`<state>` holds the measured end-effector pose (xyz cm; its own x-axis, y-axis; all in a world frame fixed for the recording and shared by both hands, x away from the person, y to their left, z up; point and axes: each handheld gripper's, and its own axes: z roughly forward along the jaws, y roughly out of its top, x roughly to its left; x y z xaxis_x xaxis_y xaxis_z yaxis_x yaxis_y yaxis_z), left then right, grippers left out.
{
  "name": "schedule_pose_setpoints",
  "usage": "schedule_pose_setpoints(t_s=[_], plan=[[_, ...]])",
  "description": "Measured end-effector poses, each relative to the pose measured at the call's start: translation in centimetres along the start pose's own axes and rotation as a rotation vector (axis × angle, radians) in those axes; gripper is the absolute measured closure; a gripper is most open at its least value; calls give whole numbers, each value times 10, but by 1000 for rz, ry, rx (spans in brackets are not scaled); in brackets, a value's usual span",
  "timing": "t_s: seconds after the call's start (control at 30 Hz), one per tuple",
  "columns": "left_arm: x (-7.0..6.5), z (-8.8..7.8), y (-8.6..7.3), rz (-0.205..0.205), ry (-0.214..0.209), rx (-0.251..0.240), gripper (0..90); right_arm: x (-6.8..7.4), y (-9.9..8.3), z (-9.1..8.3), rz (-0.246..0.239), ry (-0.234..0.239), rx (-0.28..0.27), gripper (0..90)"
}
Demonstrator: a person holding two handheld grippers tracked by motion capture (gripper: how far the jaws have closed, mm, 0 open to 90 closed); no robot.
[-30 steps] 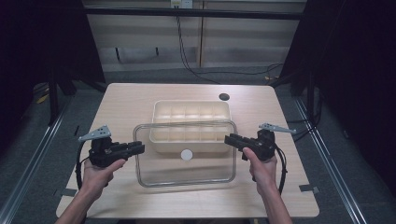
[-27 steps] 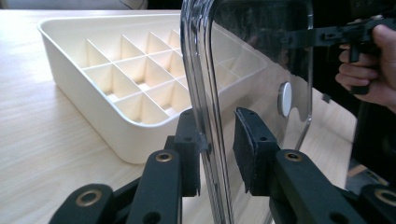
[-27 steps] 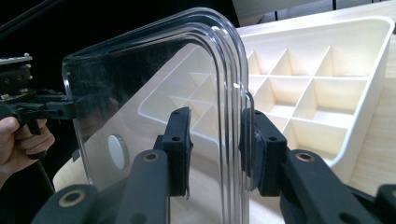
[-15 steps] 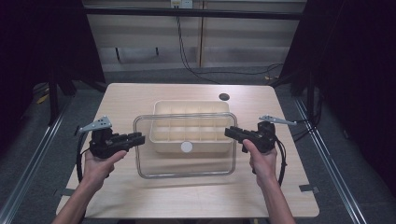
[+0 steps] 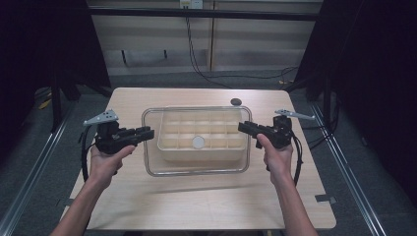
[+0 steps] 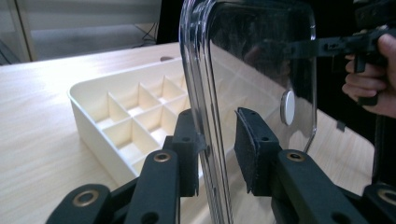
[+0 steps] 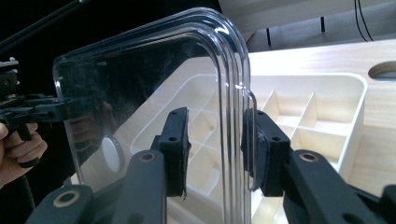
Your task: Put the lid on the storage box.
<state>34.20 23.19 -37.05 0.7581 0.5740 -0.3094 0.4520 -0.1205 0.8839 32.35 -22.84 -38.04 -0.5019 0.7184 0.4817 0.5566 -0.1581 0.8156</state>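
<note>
**A:** What step is this?

**B:** Imo mid-carry. Clear lid [image 5: 196, 142] is up in the air over the tray [image 5: 201, 136], which sits mid-worktop [image 5: 147, 206] nearer the far edge. Left gripper [image 5: 145, 133] pinches the lid's left rim, right gripper [image 5: 244, 128] the right rim; its fingers have just eased apart a bit, rim between them.

**A:** Next?

**B:** Prob line it up w/ the tray and lower it level. No writing readable, just a white dot [image 5: 198, 142] on the lid.

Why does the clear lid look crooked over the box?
The clear lid is not on yet. The left gripper and right gripper hold its two ends in the air above the divided box, sitting off toward the person. Nothing looks broken or spilled.
</note>
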Motion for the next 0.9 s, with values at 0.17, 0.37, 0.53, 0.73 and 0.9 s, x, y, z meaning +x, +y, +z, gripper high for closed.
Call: schedule_pose_setpoints(t_s=[0.17,0.37,0.53,0.73,0.9], plan=[[3,4,4,-5,12,4,711,-1,7,2,-6,-8,-10,622],[6,5,17,31,23,15,703,-4,19,8,-11,-16,-16,613],[10,8,26,28,29,0,704,-5,28,13,-19,-19,-20,608],[17,14,34,17,39,-4,702,-7,35,19,-33,-38,-16,601],[22,19,40,19,43,-1,701,-9,39,21,-39,-46,-13,595]])
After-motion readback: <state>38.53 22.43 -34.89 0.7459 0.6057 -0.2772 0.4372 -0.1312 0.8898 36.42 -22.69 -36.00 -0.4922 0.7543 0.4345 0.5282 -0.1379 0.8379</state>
